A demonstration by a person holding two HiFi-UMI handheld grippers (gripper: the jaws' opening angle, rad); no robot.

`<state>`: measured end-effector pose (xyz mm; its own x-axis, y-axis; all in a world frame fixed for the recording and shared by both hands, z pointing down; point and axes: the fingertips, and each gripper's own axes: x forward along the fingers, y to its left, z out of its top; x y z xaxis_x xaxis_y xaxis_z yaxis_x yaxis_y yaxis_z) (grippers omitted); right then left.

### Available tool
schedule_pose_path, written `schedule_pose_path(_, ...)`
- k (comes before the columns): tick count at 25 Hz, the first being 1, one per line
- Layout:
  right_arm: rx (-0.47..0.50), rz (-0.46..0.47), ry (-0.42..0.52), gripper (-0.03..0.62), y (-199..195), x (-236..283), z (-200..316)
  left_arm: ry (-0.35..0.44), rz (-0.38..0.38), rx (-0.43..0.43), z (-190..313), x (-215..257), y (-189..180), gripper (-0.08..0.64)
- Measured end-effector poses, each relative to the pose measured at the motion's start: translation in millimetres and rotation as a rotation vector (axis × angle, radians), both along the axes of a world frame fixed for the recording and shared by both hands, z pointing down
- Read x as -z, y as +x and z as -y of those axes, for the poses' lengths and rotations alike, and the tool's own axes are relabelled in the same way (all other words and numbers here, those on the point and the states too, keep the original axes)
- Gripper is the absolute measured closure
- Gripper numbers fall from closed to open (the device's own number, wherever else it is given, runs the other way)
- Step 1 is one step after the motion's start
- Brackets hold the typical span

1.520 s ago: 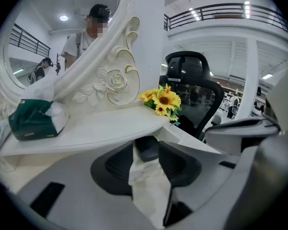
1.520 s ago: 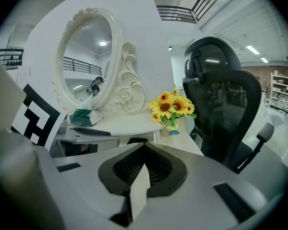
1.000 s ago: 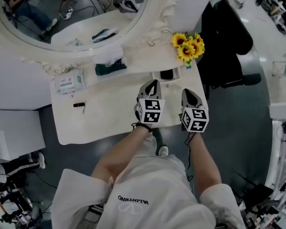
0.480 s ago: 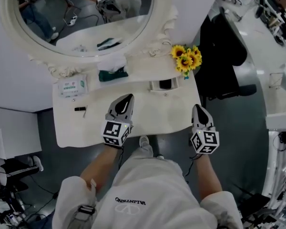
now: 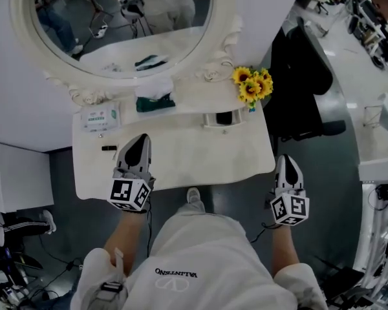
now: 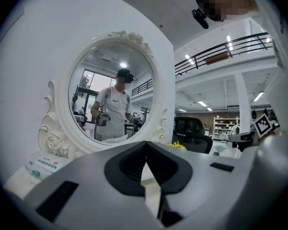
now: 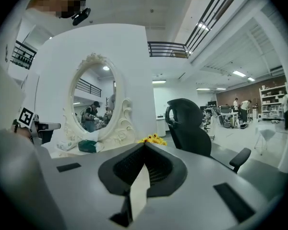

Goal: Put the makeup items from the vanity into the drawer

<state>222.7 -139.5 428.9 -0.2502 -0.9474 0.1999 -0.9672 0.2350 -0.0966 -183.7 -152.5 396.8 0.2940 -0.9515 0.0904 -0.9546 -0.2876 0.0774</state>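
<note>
A small black makeup tube (image 5: 108,148) lies on the white vanity top (image 5: 181,157) near its left end, with a thin stick beside it. A small open white box (image 5: 224,117) holding a dark item sits at the back right. My left gripper (image 5: 140,142) hangs over the vanity's front left part, just right of the tube, shut and empty. In the left gripper view its jaws (image 6: 145,143) meet at the tip. My right gripper (image 5: 287,163) is off the vanity's right front corner, over the floor. Its jaws (image 7: 145,145) are shut with nothing between them.
An oval white-framed mirror (image 5: 126,28) stands at the back. Before it are a wipes pack (image 5: 96,117), a dark green pouch (image 5: 154,103) under white tissue, and sunflowers (image 5: 252,84) at the right. A black office chair (image 5: 305,70) stands right of the vanity.
Both grippers have drawn apart and back toward the person: the left slid left along the vanity front, the right went right, off the table's corner. Both stayed shut.
</note>
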Motion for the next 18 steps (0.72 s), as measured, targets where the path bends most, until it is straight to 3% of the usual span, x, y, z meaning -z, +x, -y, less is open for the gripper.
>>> schedule_pose_path(18, -0.018, -0.02, 0.035, 0.584, 7.9, 9.4, -14.2, 0.023, -0.01, 0.033, -16.1, 7.0, -6.2, 0.558)
